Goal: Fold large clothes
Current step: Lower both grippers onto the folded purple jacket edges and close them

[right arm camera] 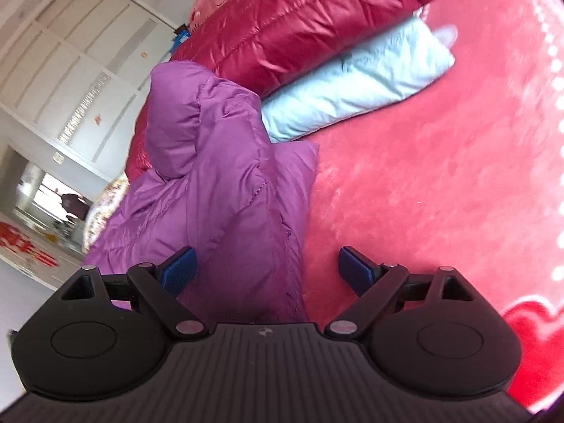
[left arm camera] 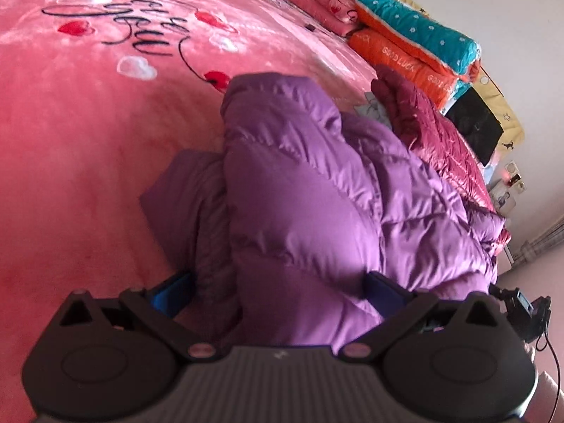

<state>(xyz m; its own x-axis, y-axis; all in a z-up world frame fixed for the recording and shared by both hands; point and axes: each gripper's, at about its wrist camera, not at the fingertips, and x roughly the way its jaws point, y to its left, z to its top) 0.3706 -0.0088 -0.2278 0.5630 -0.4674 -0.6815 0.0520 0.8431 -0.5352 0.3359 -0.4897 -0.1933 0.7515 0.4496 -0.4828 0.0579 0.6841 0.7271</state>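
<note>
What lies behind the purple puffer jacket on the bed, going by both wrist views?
Behind the purple jacket lies a shiny maroon quilted jacket, with a pale blue garment beside it on the pink blanket. How far the maroon jacket runs under the purple one is covered.

Purple puffer jacket [left arm camera: 317,190], quilted and shiny. Lying bunched and partly folded on the pink blanket [left arm camera: 88,141], rising in a crumpled heap.
</note>
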